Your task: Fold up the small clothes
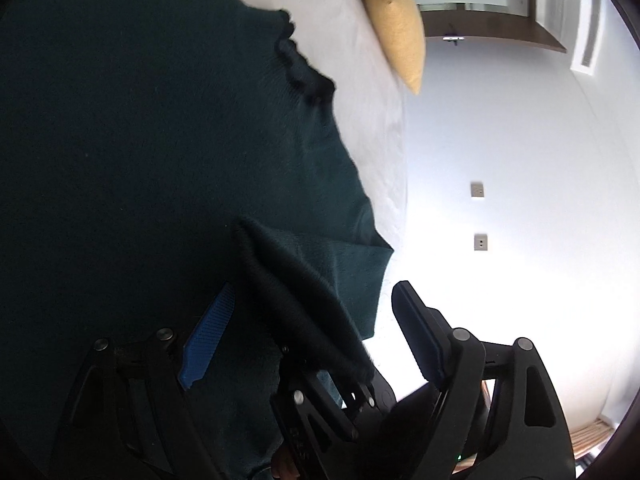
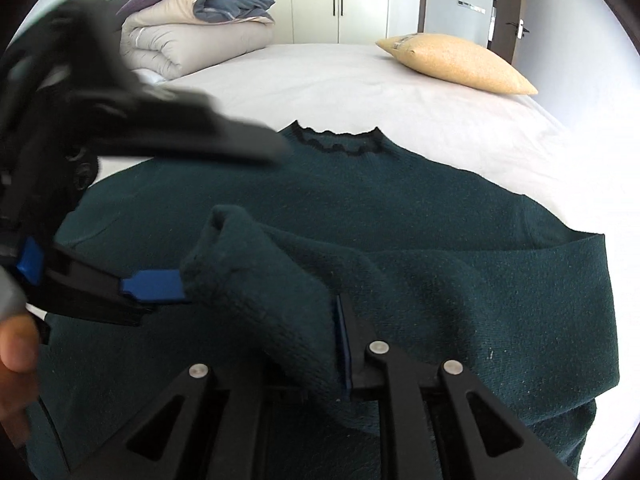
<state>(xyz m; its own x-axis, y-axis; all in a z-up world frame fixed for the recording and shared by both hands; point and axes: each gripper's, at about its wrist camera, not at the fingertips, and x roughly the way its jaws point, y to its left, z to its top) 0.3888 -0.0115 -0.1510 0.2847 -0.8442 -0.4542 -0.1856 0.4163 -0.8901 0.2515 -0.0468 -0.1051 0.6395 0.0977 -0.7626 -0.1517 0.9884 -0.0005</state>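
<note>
A dark green knit sweater (image 2: 400,200) lies flat, collar away from me, on a white bed (image 2: 320,76). One sleeve (image 2: 260,280) is folded across its chest and lifted at the cuff. My right gripper (image 2: 304,332) is shut on this sleeve, whose knit hides one finger; the other's blue pad (image 2: 343,344) presses its side. My left gripper (image 2: 232,216) comes in from the left, open wide around the cuff, its lower blue pad (image 2: 154,286) touching it. In the left wrist view the sleeve (image 1: 304,300) hangs loose between the spread fingers of the left gripper (image 1: 316,286), over the sweater (image 1: 120,120).
A yellow pillow (image 2: 456,60) lies at the bed's far right corner, seen also as a pillow (image 1: 396,28) in the left wrist view. A folded duvet (image 2: 192,28) is piled at the far left. A person's thumb (image 2: 16,344) shows at the left edge.
</note>
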